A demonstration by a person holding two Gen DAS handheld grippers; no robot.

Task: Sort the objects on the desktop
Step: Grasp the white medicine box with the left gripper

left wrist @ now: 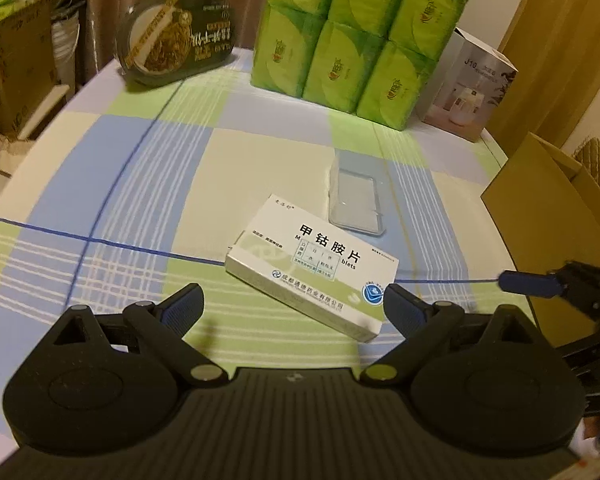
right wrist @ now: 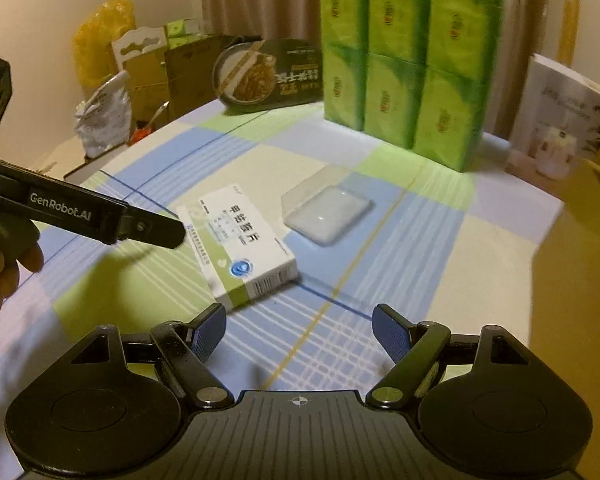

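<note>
**Two open grippers, one flat box to lift cleanly**

Six green tissue packs stand stacked at twelve o'clock, far back on the worktop, well clear of what I am after. At three o'clock a brown cardboard box sits at the worktop edge; I judge it the likely bin for sorting, though nothing here proves it.

The medicine box lies flat and skewed just ahead of my left gripper, its near corner running toward the right-hand pad. My left jaws are spread wide and hold nothing. My right gripper is likewise wide and empty, with the same box at eleven o'clock from it.

The box lies diagonal to my jaws, so I should twist my left wrist until the pads face its two long sides, then come down low, since it is thin and a high pinch would slip off the top edge. Squeeze gently: the carton will likely crush.

The clear plastic case lies just beyond at one o'clock, close to the box but seemingly apart; I should avoid nudging it.
</note>
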